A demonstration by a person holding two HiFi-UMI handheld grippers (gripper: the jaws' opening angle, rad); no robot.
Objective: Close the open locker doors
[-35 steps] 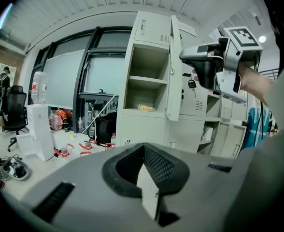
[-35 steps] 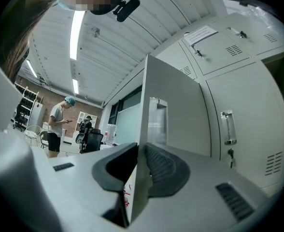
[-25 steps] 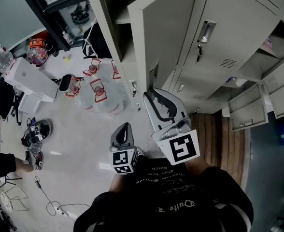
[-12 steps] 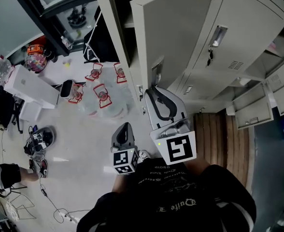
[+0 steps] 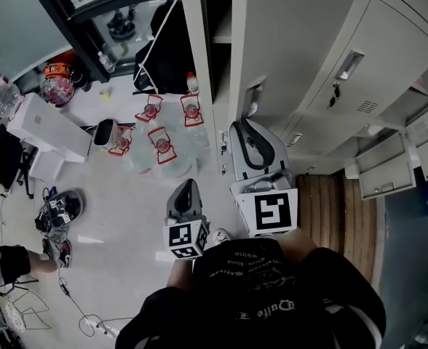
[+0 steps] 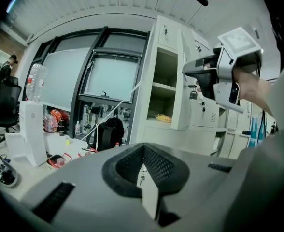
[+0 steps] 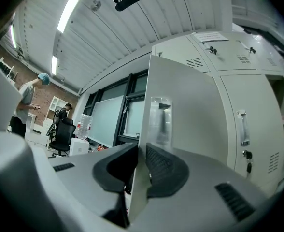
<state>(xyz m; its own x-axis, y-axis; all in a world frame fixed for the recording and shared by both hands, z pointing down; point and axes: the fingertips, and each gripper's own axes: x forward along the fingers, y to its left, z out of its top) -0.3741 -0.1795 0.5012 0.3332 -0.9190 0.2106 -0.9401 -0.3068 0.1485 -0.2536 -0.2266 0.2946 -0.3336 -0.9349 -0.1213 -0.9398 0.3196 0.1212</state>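
Since a second ago the locker door (image 5: 294, 42) sits further right and higher in the head view. The right gripper (image 5: 244, 133) has gone with it and keeps to the same lower stretch of the door's free edge. The left gripper (image 5: 188, 187) has drifted right too.

Right jaws are narrow. The right gripper view shows the thin free edge running down between the two pads, both hard against it, so it reads as a pinch on the door. The likely reason is leverage: the grip is just below the handle (image 5: 255, 93), on the edge far from the hinge, where a swing takes least effort.

Left jaws show a slim gap with nothing in it. It's held low beside the body and well clear of the lockers, probably spare.

The door stands out from the locker bank near its left end, with the dark open compartment (image 5: 218, 6) showing beside it, so it's not shut yet. More open doors (image 5: 378, 180) wait low at the bank's right end.
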